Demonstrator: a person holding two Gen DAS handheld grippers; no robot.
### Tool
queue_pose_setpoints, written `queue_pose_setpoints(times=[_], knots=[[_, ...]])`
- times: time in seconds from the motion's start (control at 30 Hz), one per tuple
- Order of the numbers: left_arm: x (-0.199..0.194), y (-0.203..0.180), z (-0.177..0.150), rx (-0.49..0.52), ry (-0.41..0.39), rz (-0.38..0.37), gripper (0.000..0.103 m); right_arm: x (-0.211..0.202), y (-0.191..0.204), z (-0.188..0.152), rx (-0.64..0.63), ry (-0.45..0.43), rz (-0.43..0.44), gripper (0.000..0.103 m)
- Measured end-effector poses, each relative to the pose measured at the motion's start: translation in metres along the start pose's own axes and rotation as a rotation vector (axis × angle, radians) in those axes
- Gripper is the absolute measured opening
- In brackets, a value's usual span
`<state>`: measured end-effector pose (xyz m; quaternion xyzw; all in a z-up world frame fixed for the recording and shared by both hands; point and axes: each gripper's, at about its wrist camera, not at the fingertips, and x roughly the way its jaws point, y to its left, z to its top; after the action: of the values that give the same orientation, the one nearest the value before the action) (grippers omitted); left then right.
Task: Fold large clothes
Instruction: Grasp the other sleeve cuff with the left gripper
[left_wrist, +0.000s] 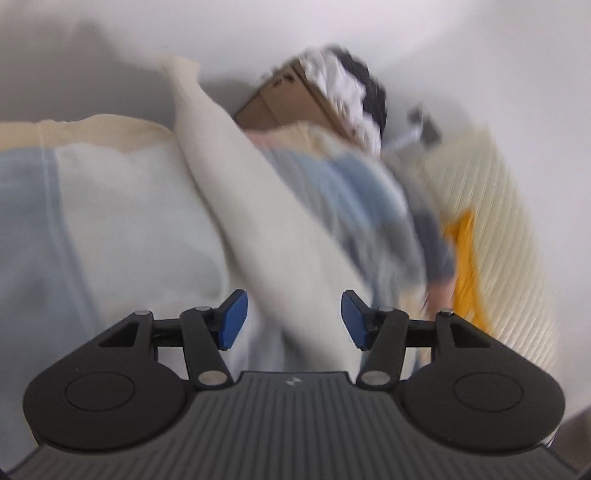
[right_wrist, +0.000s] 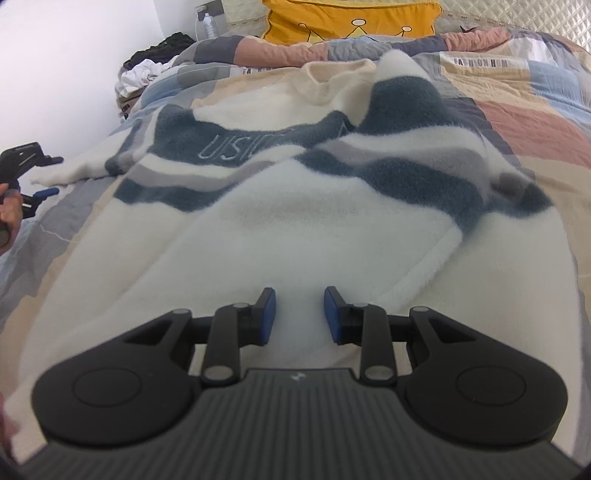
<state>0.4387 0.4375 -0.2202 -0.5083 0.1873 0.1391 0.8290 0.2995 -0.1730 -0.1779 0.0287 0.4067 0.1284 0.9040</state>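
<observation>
A large white fleece sweater (right_wrist: 295, 229) with dark blue and grey stripes, stitched lettering and a cream collar lies spread on the bed, its right sleeve folded over the chest. My right gripper (right_wrist: 300, 315) hovers low over its white lower part, jaws apart, nothing pinched. In the left wrist view, which is blurred, the sweater's cream sleeve (left_wrist: 240, 184) stretches away from my left gripper (left_wrist: 293, 319); the blue pads stand wide on either side of it without touching. The left gripper (right_wrist: 33, 177) also shows at the bed's left edge, held by a hand (right_wrist: 9, 214).
A patchwork quilt (right_wrist: 524, 122) covers the bed. A yellow pillow (right_wrist: 351, 18) leans on the quilted headboard (right_wrist: 517, 11). A cardboard box (left_wrist: 288, 99) heaped with black and white clothes (right_wrist: 147, 70) stands by the white wall (right_wrist: 55, 55) on the left.
</observation>
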Motion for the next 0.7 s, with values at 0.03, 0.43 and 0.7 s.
queue_pose_setpoints(times=[0.03,0.43,0.7], knots=[[0.008,0.009,0.009,-0.049,-0.016,-0.02,0.062,0.002,0.001,0.002,-0.002,-0.001,-0.005,0.031],[0.088,0.012,0.072,0.109,-0.109,0.206,0.013,0.02,0.02,0.006,-0.099,-0.028,-0.091,0.033],[0.064,-0.081,0.078,0.439,-0.164,0.232,0.008,0.022,0.024,0.009,-0.137,-0.039,-0.102,0.033]])
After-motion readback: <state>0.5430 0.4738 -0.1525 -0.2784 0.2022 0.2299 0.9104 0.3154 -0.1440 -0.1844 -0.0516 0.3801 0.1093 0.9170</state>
